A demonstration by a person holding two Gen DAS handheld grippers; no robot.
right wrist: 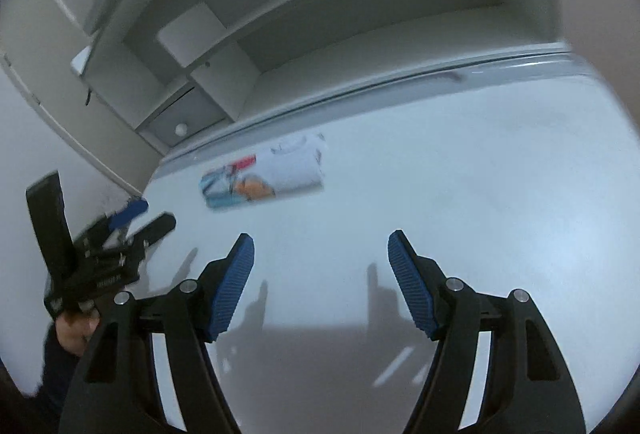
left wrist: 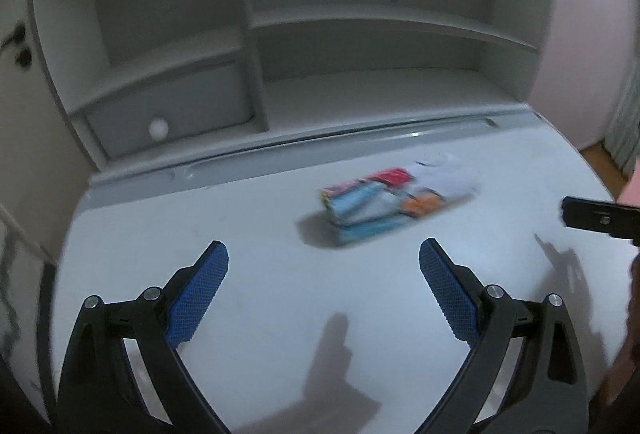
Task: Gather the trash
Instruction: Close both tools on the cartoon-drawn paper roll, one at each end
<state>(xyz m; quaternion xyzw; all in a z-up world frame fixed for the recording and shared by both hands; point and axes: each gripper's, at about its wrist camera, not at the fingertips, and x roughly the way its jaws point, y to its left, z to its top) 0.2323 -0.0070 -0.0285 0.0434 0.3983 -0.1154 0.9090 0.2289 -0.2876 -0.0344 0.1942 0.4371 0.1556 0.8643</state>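
Note:
A crumpled colourful wrapper, blue, red, orange and white, lies on the white desk, a little ahead and right of my left gripper. The left gripper is open and empty above the desk. The wrapper also shows in the right wrist view, ahead and to the left of my right gripper, which is open and empty. The left gripper shows at the left in the right wrist view. The right gripper's tip shows at the right edge of the left wrist view. Both views are blurred.
A white hutch with shelves and a small drawer with a round knob stands at the desk's back. A pink wall is at the right. The desk's right edge drops to a wooden floor.

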